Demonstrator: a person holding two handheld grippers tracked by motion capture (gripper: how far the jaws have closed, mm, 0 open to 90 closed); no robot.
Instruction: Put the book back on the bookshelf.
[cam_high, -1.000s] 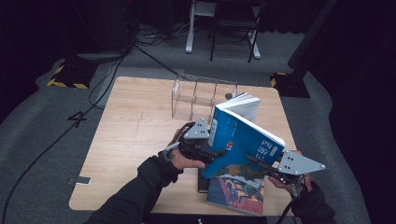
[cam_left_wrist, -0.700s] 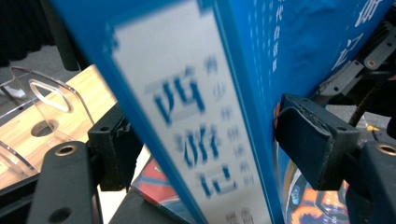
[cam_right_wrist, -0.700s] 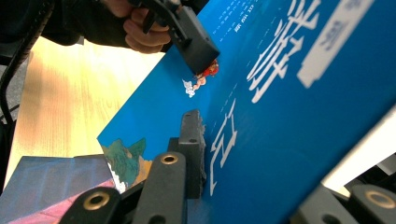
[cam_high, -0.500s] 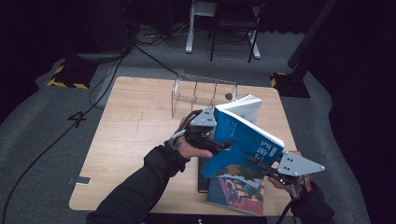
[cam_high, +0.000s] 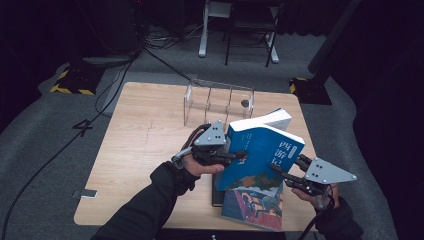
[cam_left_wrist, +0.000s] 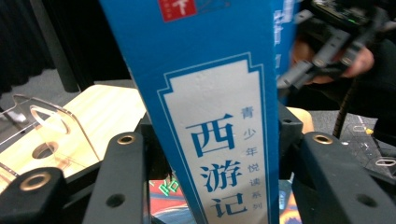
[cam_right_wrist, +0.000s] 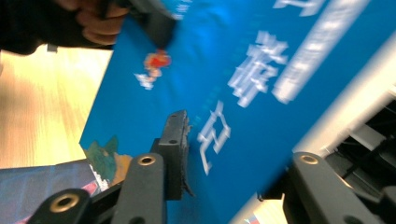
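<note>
Blue book (cam_high: 262, 150) held tilted above the near right of the counter (cam_high: 140, 145), over a second book (cam_high: 252, 205) lying flat beneath it; clear acrylic rack (cam_high: 217, 100) stands farther back, apart. Left gripper (cam_high: 235, 156) sits at the book's left edge, its jaws having just closed in and now pinching the spine, which rises straight up between them in the left gripper view (cam_left_wrist: 210, 130). Right gripper (cam_high: 285, 172) meets the lower right edge; its jaws have just been opening and stand spread astride the cover (cam_right_wrist: 224, 93), no firm pinch visible. Long axis runs up toward the rack. Left hand looks the nearer, likely carrier for the slot.
</note>
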